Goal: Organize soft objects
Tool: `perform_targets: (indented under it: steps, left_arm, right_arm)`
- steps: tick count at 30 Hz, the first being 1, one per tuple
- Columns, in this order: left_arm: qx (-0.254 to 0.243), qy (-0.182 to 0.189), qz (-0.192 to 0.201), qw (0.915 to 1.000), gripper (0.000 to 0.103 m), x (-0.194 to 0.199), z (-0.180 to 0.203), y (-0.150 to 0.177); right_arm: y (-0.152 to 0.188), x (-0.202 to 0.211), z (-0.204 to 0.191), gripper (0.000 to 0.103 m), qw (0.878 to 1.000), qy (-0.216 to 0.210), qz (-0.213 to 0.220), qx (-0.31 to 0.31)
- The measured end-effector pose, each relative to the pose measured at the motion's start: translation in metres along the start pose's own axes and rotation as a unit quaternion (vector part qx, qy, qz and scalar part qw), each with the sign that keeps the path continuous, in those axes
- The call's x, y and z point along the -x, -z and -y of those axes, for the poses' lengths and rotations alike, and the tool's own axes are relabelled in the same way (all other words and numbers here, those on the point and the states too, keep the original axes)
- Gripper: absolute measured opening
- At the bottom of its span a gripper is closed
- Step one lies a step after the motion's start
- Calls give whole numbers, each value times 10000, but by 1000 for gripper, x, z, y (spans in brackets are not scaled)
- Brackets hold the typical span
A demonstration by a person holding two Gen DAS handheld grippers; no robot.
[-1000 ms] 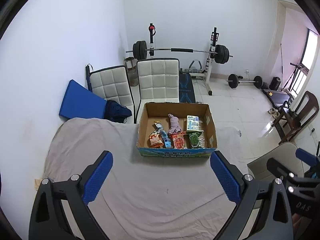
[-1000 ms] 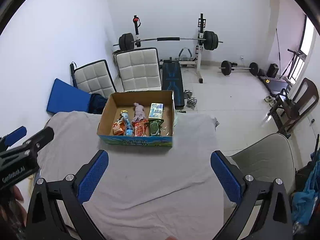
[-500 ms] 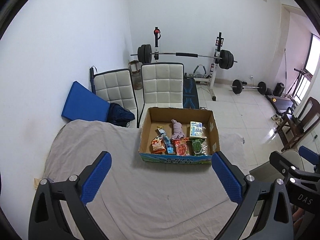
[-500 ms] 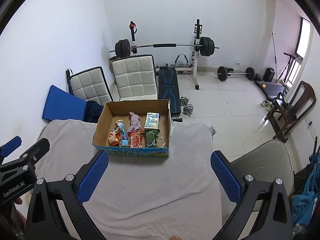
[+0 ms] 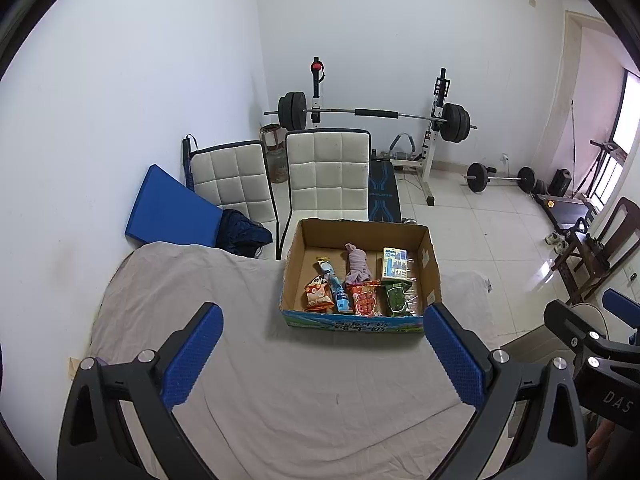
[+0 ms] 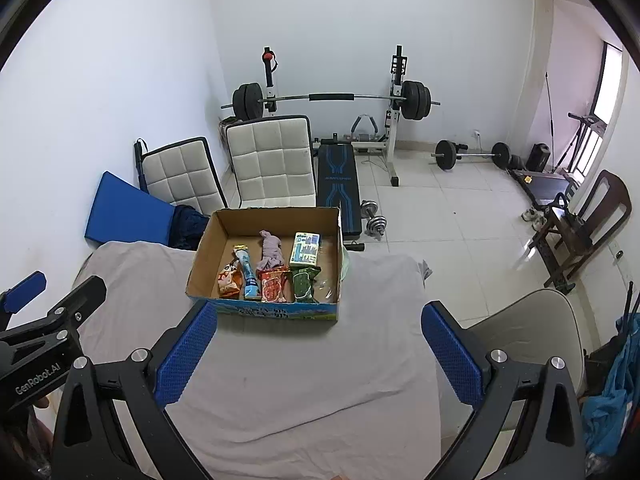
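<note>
The cardboard box point(image 5: 362, 276) sits at the far edge of the table point(image 5: 280, 392), open at the top, and the soft things are all inside it. Along the near wall of the box lie four packets in a row: an orange snack bag point(image 5: 318, 294) on the left, a blue wrapper point(image 5: 335, 286) leaning just beside it, a red packet point(image 5: 365, 300) in the middle, a green packet point(image 5: 396, 298) on the right. Behind the red one lies a bunched pinkish-purple cloth point(image 5: 357, 266), and behind the green one a white-and-blue tissue pack point(image 5: 394, 264). The back half of the box floor shows bare cardboard.

A wrinkled grey sheet point(image 6: 300, 380) covers the table, and both tools hang over its near part, well short of the box. The left gripper point(image 5: 320, 360) has its blue pads spread wide with nothing between them. The right gripper point(image 6: 320, 356) is the same, jaws wide apart and holding nothing. Each shows at the edge of the other's view, so they hover side by side.

Past the far edge stand two white padded chairs point(image 5: 280, 176), a blue mat point(image 5: 168, 208) against the wall, and a barbell rack point(image 5: 376, 112) at the back of the room.
</note>
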State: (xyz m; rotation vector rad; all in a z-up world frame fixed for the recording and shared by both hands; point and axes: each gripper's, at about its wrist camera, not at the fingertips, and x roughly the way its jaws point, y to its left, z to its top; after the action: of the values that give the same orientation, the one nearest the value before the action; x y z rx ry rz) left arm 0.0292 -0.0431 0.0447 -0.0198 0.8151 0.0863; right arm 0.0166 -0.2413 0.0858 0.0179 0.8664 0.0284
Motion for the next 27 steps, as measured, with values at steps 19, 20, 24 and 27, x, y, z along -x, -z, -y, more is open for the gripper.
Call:
perform_targets:
  steps: [19, 20, 24, 27]
  left_arm:
    - [-19, -52, -19, 10000, 103, -4, 0, -2]
    - [-19, -58, -20, 10000, 103, -4, 0, -2]
    - [-22, -57, -13, 10000, 103, -4, -1, -2]
    - [-8, -69, -6, 10000, 103, -4, -2, 0]
  right_arm:
    - [-4, 7, -5, 103, 9999, 50, 53, 81]
    - [-5, 7, -5, 103, 9999, 60, 52, 86]
    - [-5, 7, -5, 103, 9999, 74, 53, 94]
    - [-5, 6, -5, 103, 9999, 79, 53, 102]
